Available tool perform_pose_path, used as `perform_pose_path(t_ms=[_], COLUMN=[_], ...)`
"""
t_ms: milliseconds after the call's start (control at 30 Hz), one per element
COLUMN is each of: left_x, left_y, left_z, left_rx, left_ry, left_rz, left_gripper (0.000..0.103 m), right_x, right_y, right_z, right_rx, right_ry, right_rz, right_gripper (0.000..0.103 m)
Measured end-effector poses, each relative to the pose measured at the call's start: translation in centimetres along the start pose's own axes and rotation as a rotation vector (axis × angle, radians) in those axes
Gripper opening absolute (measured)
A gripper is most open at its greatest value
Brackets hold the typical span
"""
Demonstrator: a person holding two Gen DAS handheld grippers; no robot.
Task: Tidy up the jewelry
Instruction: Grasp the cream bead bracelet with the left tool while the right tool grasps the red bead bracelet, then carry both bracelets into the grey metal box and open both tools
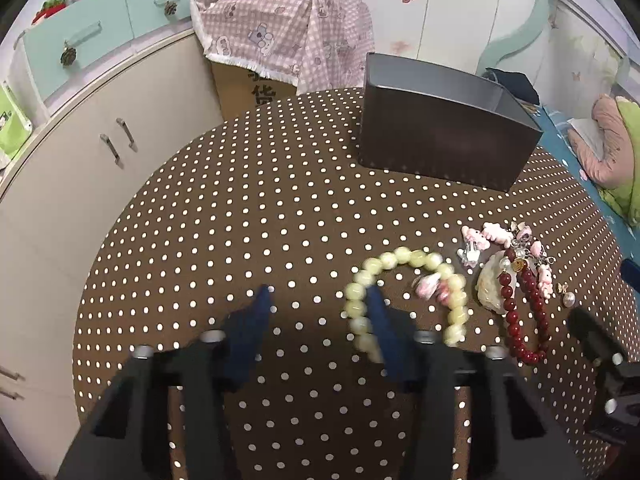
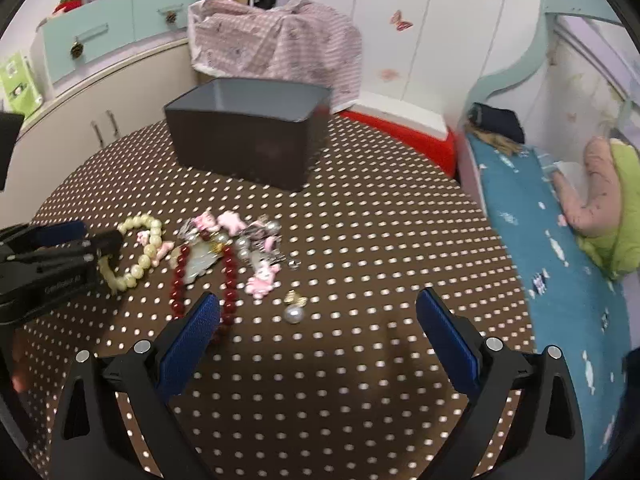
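A pale green bead bracelet point(image 1: 404, 300) lies on the brown polka-dot table point(image 1: 240, 220). My left gripper point(image 1: 320, 300) is open, and its right finger sits inside the bracelet's loop. To the right lie a dark red bead bracelet point(image 1: 524, 316), pink charms point(image 1: 488, 236), a white stone pendant point(image 1: 492, 288) and a pearl earring point(image 1: 568, 299). My right gripper point(image 2: 318, 300) is open and empty above the table, with the red bracelet point(image 2: 228, 280) by its left finger and the pearl earring point(image 2: 294, 312) between the fingers. The left gripper point(image 2: 76, 236) shows at the green bracelet point(image 2: 140, 248).
An open dark box point(image 1: 444, 132) stands at the table's far side; it also shows in the right wrist view point(image 2: 248, 136). A cupboard point(image 1: 80, 152) stands left, a cloth-covered carton point(image 1: 280, 40) behind, and a bed with a blue sheet point(image 2: 560, 264) right.
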State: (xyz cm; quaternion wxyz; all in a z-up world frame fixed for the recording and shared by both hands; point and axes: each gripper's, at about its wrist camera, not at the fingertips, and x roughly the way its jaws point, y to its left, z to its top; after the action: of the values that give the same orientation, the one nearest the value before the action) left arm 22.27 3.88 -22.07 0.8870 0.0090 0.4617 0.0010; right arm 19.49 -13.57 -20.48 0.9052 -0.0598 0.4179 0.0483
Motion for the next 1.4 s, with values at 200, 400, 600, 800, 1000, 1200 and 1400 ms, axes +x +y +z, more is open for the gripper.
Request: perform_pose_path(t_ms=[200,400,600,800,1000,1200,1400], left_x=[-0.6,-1.5,-2.5,-3.6,-5.8,-7.9,-9.8], left_y=[0.1,1.1,1.6,1.7,1.3,0.3,-0.8], left_z=[-0.7,-1.5,-1.5,-1.2,0.3,2.8,6.9], left_rx=[0.027,0.009,-0.001,-0.015,-0.001,0.032,0.069], left_ry=[-0.009,-0.002,-0.019,-0.040,-0.097,-0.153,-0.211], left_rz=[0.005,-0.061,-0.133,-0.221,-0.297,-0.372,-0.431], left_gripper=[0.008,0.008,0.008,0.008,0.008,0.008,0.008], right_x=[0.4,1.3,1.8,2.2,0.3,-2.8,-5.6], right_y=[1.7,2.9,2.9,3.1,2.3,1.3,-0.5], right_z=[-0.1,-0.3,-0.3,0.3,1.4,4.2,7.2], right_rx=[-0.019,-0.023,-0.007,-0.020,-0.009,-0.009,-0.008], right_ry=[0.031,0.069,0.089,0.097,0.041,-0.051,-0.149], right_rz=[0.084,0.116,0.154,0.226,0.264,0.271,0.270], right_gripper=[0.056,0.042,0.032,0.008,0.008,0.008,0.008])
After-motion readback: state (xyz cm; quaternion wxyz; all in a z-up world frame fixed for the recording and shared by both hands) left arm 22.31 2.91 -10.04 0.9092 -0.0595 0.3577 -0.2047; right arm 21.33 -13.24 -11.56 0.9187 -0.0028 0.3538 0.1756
